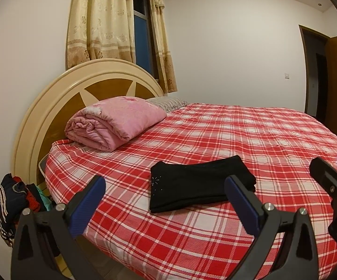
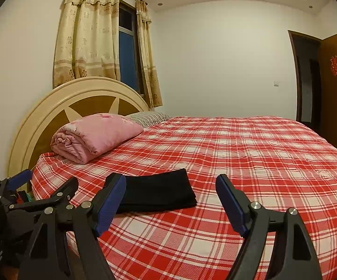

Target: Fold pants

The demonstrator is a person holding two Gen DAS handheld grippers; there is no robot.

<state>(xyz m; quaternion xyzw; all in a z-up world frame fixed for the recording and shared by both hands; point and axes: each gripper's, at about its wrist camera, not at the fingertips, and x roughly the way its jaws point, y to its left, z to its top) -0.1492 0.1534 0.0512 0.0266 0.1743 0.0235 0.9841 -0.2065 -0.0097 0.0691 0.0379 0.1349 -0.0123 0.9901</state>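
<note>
A pair of black pants (image 1: 201,182) lies folded into a flat, thick rectangle on the red-and-white plaid bedsheet (image 1: 250,137), close to the near edge of the bed. A small sparkly decoration shows near its left front corner. In front of it only a narrow strip of sheet remains before the mattress edge drops away.

I hold both tools short of the pants, touching nothing. My left gripper (image 1: 165,192) has its blue pads spread wide, the right pad overlapping the pants' right end in view (whether it is above or beside the cloth, I cannot tell). My right gripper (image 2: 170,193) is also released, jaws wide apart, with nothing between them but bare sheet and the pants' right end.

Beyond and to the right of the pants, the sheet runs broad and uncluttered to the far edge. A rolled pink quilt (image 1: 114,122) sits well apart at the rounded headboard (image 1: 58,93). A heap of clothes (image 1: 16,200) hangs off the bed's left side.
</note>
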